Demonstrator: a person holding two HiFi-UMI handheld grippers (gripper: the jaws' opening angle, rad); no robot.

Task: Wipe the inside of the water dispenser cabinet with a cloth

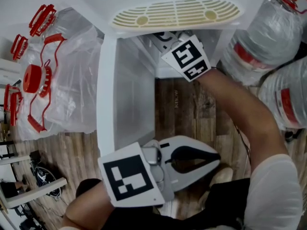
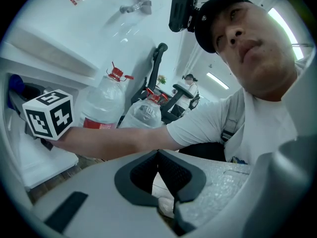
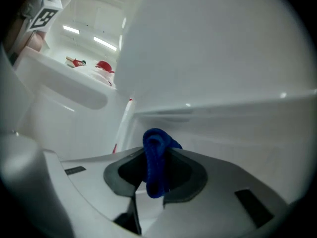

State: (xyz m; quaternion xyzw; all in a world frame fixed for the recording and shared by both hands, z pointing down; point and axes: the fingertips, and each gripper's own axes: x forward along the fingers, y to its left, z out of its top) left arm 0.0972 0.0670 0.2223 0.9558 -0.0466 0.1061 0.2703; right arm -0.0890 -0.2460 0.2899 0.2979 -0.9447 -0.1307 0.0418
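Holds left tool close to body, jaws together and empty; reaches right tool forward, blue cloth pinched between its jaws.

The setting looks like an office or shared workroom, at its drinking-water corner. A white water dispenser cabinet with a slotted drip tray stands on a wood-look plank floor. Large water jugs with red labels crowd one side, bagged jugs with red caps the other. Farther off, ceiling strip lights shine above a black swivel chair.
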